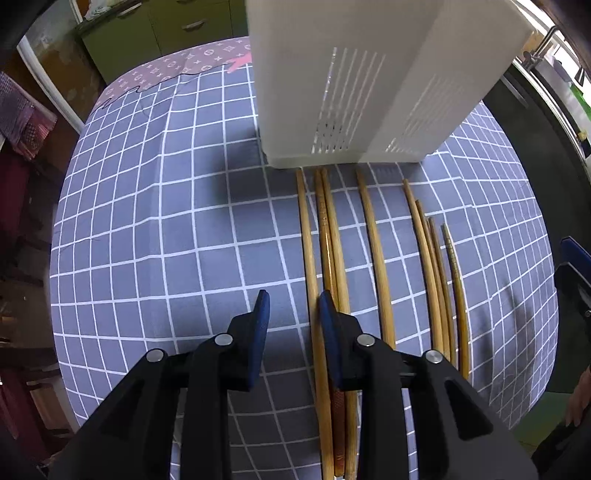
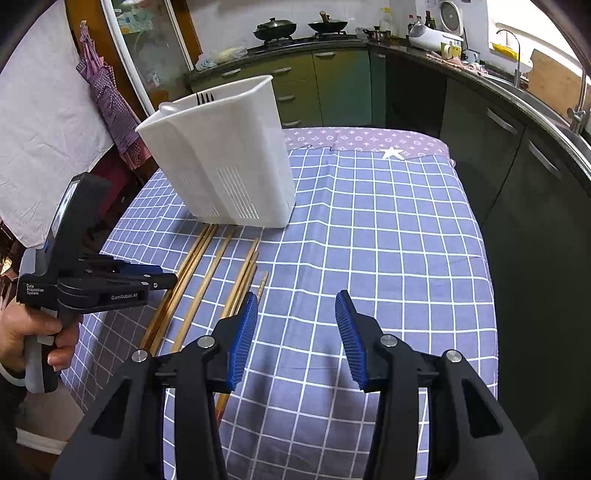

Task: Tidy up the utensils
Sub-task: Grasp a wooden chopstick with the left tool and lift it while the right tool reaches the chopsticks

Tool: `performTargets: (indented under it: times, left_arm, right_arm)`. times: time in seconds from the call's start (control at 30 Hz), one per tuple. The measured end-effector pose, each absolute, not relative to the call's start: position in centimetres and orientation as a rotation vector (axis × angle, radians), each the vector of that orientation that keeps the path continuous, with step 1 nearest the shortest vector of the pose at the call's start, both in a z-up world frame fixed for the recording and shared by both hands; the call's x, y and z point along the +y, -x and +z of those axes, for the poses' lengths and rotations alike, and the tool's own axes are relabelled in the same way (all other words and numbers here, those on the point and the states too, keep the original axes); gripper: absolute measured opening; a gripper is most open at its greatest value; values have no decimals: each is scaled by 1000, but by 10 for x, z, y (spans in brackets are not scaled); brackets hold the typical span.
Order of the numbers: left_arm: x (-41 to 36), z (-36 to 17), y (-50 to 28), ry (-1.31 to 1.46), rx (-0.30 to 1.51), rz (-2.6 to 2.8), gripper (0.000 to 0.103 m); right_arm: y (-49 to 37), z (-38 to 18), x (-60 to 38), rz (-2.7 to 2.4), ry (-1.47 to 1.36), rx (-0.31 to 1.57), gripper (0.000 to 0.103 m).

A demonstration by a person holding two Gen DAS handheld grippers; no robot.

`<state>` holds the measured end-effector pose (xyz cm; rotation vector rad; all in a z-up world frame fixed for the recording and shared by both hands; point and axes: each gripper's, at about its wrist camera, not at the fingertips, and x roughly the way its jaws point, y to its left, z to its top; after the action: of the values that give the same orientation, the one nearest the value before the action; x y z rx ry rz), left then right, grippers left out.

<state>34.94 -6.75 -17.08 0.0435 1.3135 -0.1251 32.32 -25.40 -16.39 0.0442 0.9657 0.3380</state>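
Chopsticks (image 1: 373,236) are laid in a row on the worktop (image 1: 147,206) just before the white holder (image 1: 354,85). Left gripper (image 1: 293,306) and right gripper (image 2: 295,306) are held with fingers apart, empty. One stick should be straddled squarely before closing.

I see a checked cloth (image 2: 388,236) over the table, green cabinets (image 2: 332,85) behind, two woks (image 2: 275,27) on the stove, a rice cooker (image 2: 436,35) nearby.
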Motion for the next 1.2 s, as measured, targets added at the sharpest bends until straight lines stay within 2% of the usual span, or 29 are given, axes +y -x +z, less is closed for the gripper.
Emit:
performTargets:
  times: [0.1,0.2,0.27,0.57,0.63,0.67,0.8,1.2]
  left_arm:
    - [-76,-172,-354,-58,1320,-116,27]
    - [-90,-178,-359,-87,1316,-110,22]
    - [-90,-178,-362,-88,1327,-117,8]
    - [-56,-173,-360,-24,1316,-108,6]
    - [-49,-166,-356,-8,1284,-110,6]
    - [-44,-161,-354,-3,1265,-111,6]
    - [-34,-134,-339,6,1161,-111,6]
    - [-7,-77,-281,8,937,-119,6]
  right_arm:
    - [-324,-167,-252,338,-38,980,44]
    - [-325,-169,-249,339,-26,994,44]
    - [-326,-171,-247,345,-19,1010,45]
    - [-338,-182,-231,416,-22,1136,46]
    - [-346,-190,-224,429,-23,1198,38]
    - [-350,-195,-221,431,-18,1230,31]
    - [-361,-210,-209,423,-10,1316,18]
    - [-370,-228,-170,339,93,1411,17]
